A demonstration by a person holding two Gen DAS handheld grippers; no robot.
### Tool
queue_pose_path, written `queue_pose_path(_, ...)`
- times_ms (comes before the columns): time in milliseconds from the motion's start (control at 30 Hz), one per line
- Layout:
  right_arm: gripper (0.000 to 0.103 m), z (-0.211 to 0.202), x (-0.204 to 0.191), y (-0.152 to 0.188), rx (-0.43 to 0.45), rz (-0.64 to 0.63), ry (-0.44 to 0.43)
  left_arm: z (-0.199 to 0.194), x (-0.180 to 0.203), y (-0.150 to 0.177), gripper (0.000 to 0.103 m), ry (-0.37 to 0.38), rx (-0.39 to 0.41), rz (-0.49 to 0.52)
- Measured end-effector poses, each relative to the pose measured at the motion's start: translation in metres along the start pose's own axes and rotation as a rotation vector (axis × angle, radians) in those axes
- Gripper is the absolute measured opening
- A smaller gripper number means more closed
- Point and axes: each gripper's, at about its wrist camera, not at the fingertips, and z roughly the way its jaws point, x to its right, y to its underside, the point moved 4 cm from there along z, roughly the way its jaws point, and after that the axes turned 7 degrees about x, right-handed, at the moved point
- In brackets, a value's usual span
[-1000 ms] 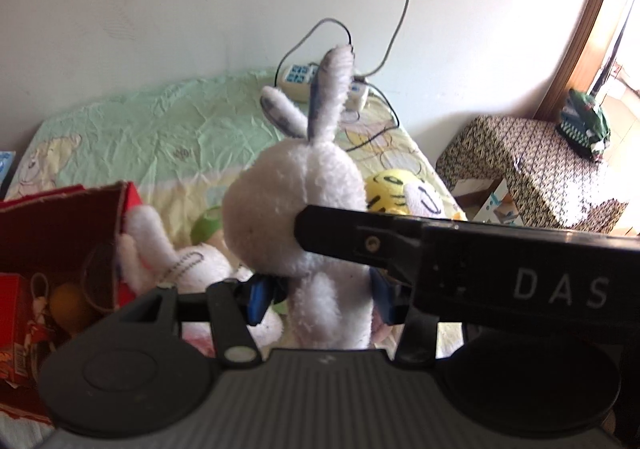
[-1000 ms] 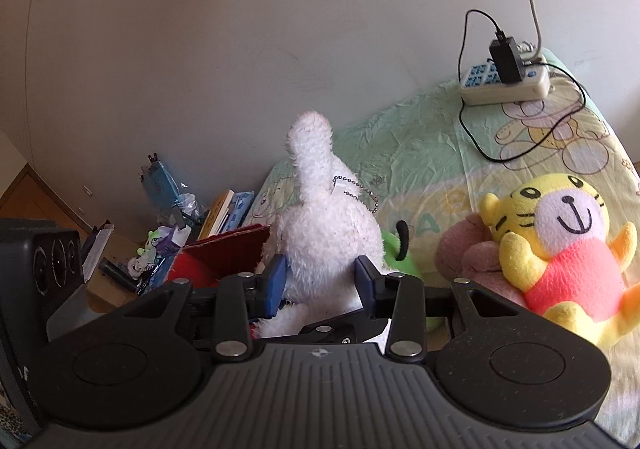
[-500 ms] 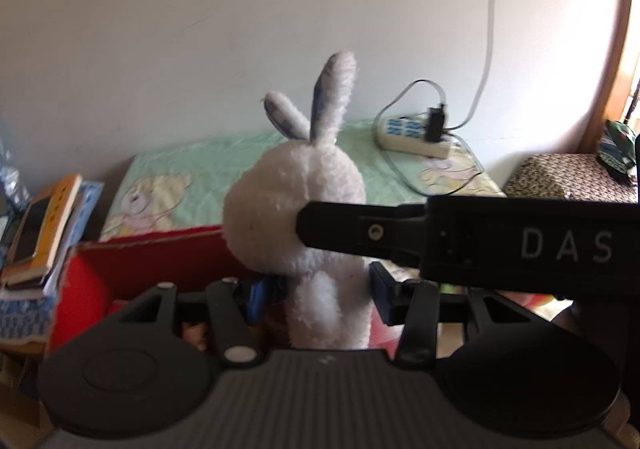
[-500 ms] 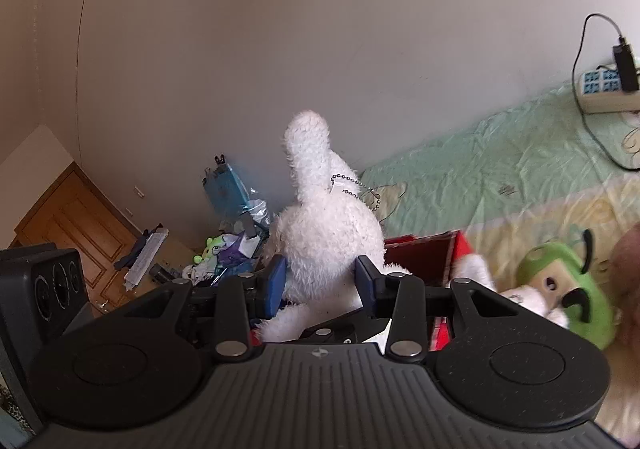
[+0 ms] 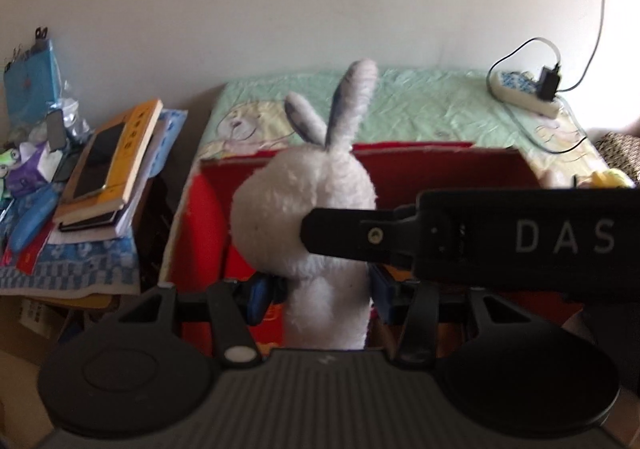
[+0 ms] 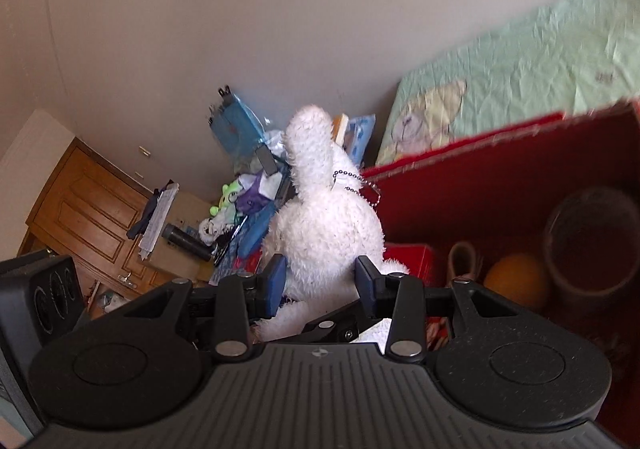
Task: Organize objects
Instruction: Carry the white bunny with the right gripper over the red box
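Behind everything, a green bedsheet meets a plain wall, with a red box in front. Both grippers hold one white plush rabbit above it: the left gripper has its jaws closed on the lower body, the right gripper likewise. Judging by this, the carry is ending; next comes lowering and opening both, clear of the orange ball.

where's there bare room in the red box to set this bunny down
The red box has bare floor along its back wall, left of the brown cup. Its near corner is crowded: orange ball, red packet. The side table is piled with books.
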Motion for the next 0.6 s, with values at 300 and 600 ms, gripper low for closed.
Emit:
queue_pose_path(300,0.041,0.033,0.019,0.013,-0.100,0.216,0.018,0.031,-0.025,0.013,0.049,-0.029,-0.099,0.023)
queue_pose_path(600,0.042,0.017,0.026,0.013,-0.129,0.179,0.132,0.026,-0.022,0.021,0.066,0.012,-0.074,0.058)
